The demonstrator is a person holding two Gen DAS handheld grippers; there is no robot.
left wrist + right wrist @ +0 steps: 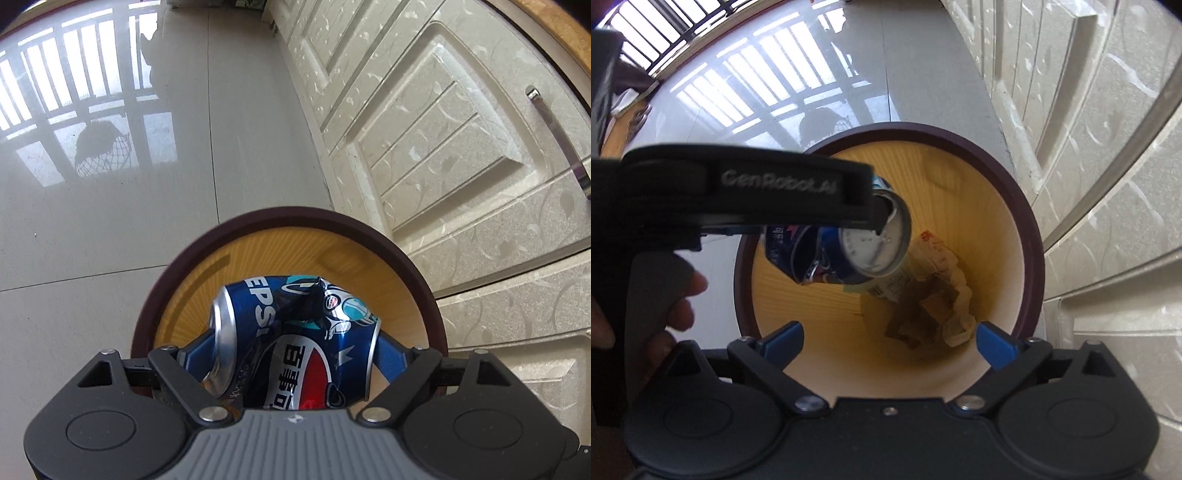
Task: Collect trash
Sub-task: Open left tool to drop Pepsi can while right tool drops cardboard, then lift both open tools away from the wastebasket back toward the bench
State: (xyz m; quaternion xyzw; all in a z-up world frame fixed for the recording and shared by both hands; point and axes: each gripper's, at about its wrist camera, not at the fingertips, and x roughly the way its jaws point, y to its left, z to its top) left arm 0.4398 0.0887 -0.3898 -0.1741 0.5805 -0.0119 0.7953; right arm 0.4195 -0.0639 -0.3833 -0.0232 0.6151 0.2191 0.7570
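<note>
My left gripper (293, 345) is shut on a crushed blue Pepsi can (295, 339), gripped across its ends and held over the mouth of a round bin (417, 266) with a dark brown rim and yellow inside. In the right wrist view the left gripper (882, 218) reaches in from the left with the can (849, 254) above the bin (1030, 236). My right gripper (888, 341) is open and empty, its blue fingertips (991, 341) over the near rim. Crumpled paper and wrappers (934, 295) lie at the bin's bottom.
The bin stands on a glossy grey tiled floor (110, 221) beside cream patterned cabinet doors (461, 147) with a metal handle (557, 140). A window grille reflects in the floor (768, 85). A person's hand (679, 295) holds the left gripper.
</note>
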